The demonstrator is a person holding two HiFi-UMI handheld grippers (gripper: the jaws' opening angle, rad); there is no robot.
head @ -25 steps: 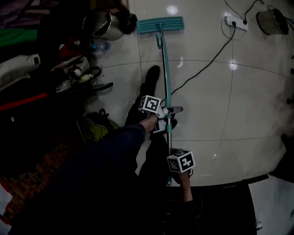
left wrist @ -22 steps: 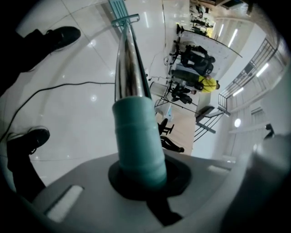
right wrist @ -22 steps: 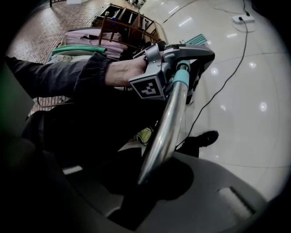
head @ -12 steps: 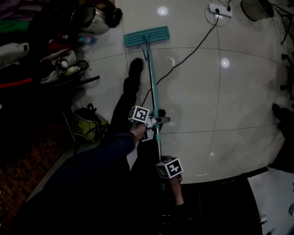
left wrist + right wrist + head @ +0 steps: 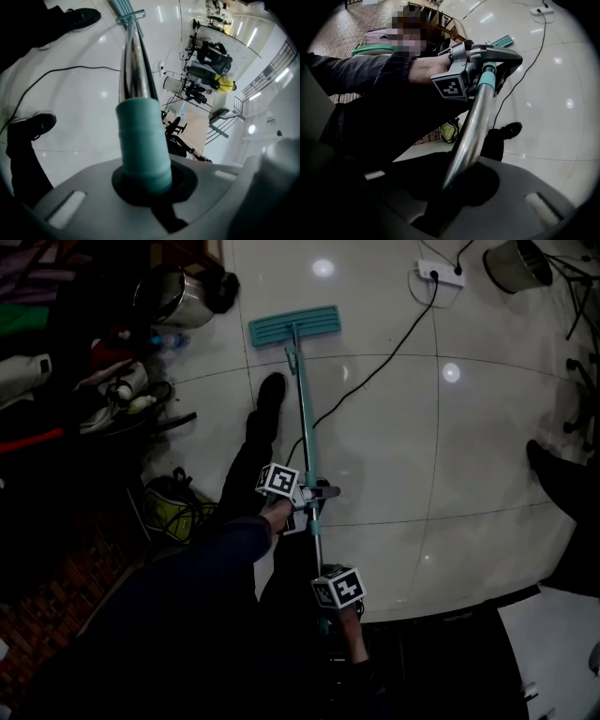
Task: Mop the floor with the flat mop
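Though steel-shafted, teal-headed flat mop

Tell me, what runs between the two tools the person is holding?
Only the mop handle, bare metal there, gripped by the left tool and the right tool; the head view and right gripper view show it.

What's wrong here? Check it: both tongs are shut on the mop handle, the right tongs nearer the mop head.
Reversed: the left tongs grip nearer the mop head, the right tongs at the top end. Both are shut on the mop handle; the head view shows it.
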